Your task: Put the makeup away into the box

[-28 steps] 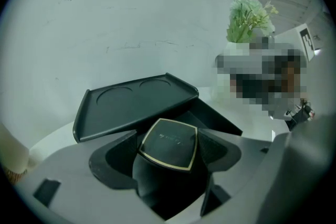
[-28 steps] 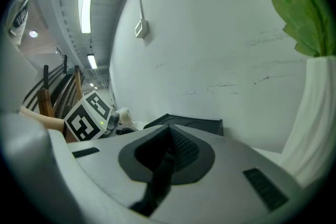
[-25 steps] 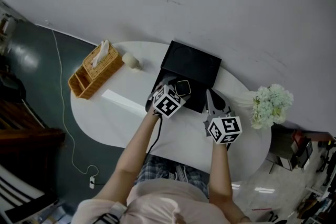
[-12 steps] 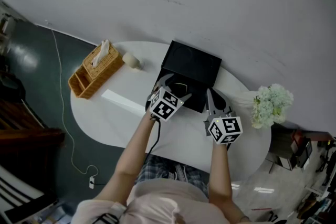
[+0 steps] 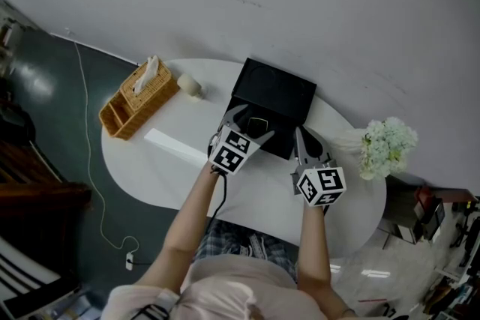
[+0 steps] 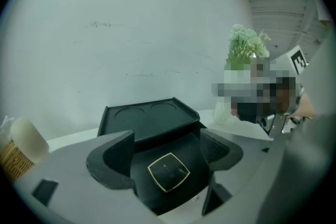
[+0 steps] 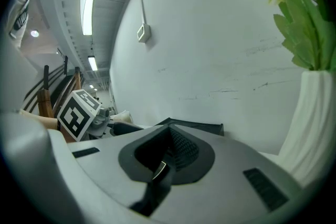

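Compact (image 5: 259, 125) (image 6: 168, 171), black square with a gold border, lies flat inside the black box (image 5: 274, 90) (image 6: 149, 118). Box sits at the far edge of the white table (image 5: 165, 176), about mid-length, lid standing open at the back.

Left gripper (image 5: 247, 125) (image 6: 167, 139) hangs over the box's near-left part. Jaws are spread wide with nothing in them; the compact shows below the gap, not touched by either pad.

Right gripper (image 5: 301, 137) (image 7: 168, 147) is just beside the box's right side. Jaws are closed together and no held thing can be made out.

Wicker basket (image 5: 139, 97) with a tissue (image 5: 146, 75) is at the table's far-left edge. Small cream jar (image 5: 189, 85) sits between basket and box. White flat strip (image 5: 174, 146) lies on the left half, nearer the person. Flowers (image 5: 388, 148) (image 6: 244, 44) in a white vase (image 7: 315, 123) stand at the right edge.
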{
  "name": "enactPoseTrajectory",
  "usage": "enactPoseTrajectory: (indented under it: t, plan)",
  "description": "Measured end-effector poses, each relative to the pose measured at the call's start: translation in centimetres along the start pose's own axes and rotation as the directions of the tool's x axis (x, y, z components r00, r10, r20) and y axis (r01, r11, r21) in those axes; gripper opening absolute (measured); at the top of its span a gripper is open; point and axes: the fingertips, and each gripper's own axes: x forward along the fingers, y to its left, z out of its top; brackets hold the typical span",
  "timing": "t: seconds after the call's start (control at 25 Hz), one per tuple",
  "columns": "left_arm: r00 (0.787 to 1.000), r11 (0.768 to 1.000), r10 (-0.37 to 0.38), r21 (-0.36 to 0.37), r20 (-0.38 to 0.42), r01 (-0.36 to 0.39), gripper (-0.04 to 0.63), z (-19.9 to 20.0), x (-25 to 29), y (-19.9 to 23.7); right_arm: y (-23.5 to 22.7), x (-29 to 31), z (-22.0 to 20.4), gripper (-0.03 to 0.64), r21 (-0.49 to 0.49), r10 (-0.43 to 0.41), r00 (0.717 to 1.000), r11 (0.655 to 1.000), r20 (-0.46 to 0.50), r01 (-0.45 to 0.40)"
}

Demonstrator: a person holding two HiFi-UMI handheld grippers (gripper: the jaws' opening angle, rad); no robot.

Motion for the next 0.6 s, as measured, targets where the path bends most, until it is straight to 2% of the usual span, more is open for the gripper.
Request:
enactPoseTrajectory:
  t: [0.08,0.24,0.28,0.32,0.36,0.6]
  plan:
    - [0.999,1.0,0.021,-0.021,0.045,-0.02,0.399,0.9,-1.2,0.2,0.1,-0.4,0.1,0.017,-0.003,-0.004,1.0,1.0,0.005,0.004]
    - [0.986,0.993,0.046,-0.111,0.161,-0.028,0.391,2.9,-4.3,0.5,0.6,-1.6,0.4,0.017,-0.013,-0.012,1.0,1.0,0.019,0.012]
    - [0.981,0.991,0.069,-0.123,0.182,-0.046,0.345,3.3,-5.2,0.7,0.7,-2.0,0.5,0.017,-0.016,-0.014,1.0,1.0,0.023,0.015]
    - [0.975,0.989,0.096,-0.127,0.2,-0.072,0.258,3.7,-6.1,1.0,0.8,-2.4,0.6,0.017,-0.02,-0.017,0.999,1.0,0.028,0.018]
    - [0.969,0.988,0.122,-0.121,0.215,-0.097,0.208,4.0,-7.0,1.1,0.9,-2.8,0.8,0.017,-0.023,-0.02,0.999,1.0,0.034,0.021]
    - [0.921,0.974,0.225,-0.095,0.319,-0.206,0.06,5.9,-12.5,1.2,1.7,-5.4,2.0,0.017,-0.043,-0.038,0.996,0.998,0.08,0.042]
